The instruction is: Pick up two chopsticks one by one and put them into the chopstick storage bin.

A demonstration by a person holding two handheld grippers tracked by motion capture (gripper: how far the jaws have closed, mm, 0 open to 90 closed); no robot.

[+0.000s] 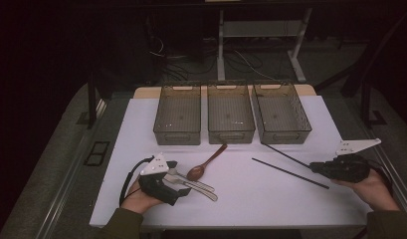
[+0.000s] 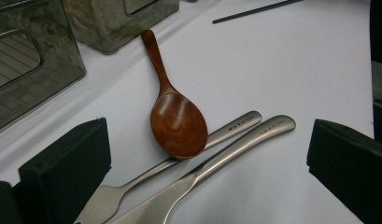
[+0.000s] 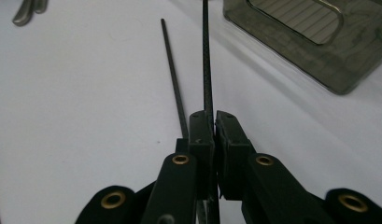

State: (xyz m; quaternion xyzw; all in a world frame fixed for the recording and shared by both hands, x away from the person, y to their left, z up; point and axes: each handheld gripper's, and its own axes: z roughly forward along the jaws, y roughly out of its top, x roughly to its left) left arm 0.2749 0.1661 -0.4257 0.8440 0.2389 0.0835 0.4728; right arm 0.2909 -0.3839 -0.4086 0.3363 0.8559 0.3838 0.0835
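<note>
The right gripper (image 3: 213, 122), at the near right of the white table (image 1: 270, 199), has its jaws pressed together on one black chopstick (image 3: 207, 56), pinching it near one end while the thin rod points away toward the three bins. A second chopstick (image 1: 289, 173) lies flat on the table just beside it, untouched. At the near left, the left gripper (image 1: 167, 183) stands with its jaws spread wide over a small heap of cutlery: a wooden spoon (image 2: 175, 116) whose bowl rests on the handle of a steel fork (image 2: 198, 148), with a steel knife (image 2: 216, 161) alongside. Neither pad touches any of them. The three clear bins (image 1: 231, 113) in a row at the far side of the table all look empty, so the sorting appears barely begun: one chopstick is in hand, and by the look of it every piece, the other chopstick, spoon, fork and knife, has yet to be carried across.
</note>
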